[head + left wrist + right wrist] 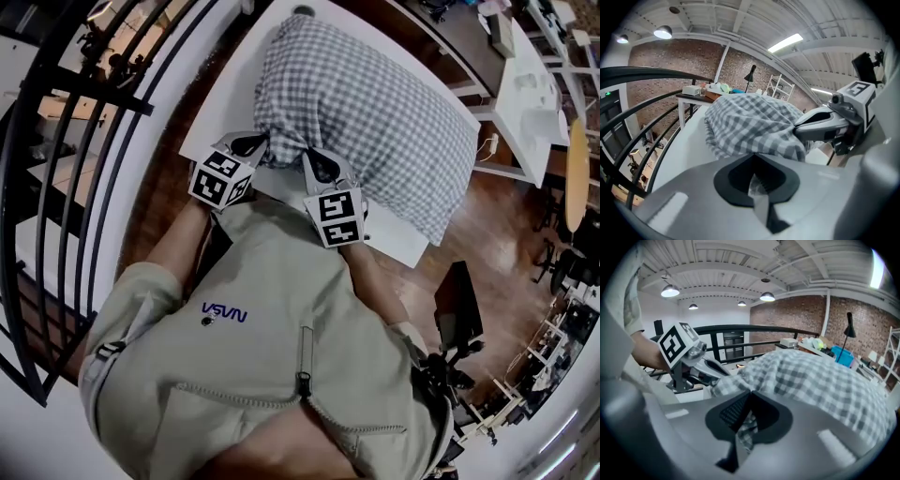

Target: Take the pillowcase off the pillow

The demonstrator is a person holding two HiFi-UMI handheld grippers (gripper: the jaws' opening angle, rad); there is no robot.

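A pillow in a grey-and-white checked pillowcase [375, 103] lies on a white table [230, 89]. Both grippers sit at its near end, side by side. My left gripper [261, 148] is shut on a pinch of the pillowcase's edge; the checked cloth [750, 122] runs into its closed jaws [757, 185]. My right gripper [307, 161] is shut on the same edge a little to the right, with checked cloth [820, 376] caught between its jaws [747, 425]. The pillow inside is hidden by the fabric.
A black railing [56, 141] curves along the left of the table. White desks [525, 94] stand at the upper right over a wooden floor [506, 225]. A black stand [459, 309] is by my right side. My beige hoodie [281, 356] fills the foreground.
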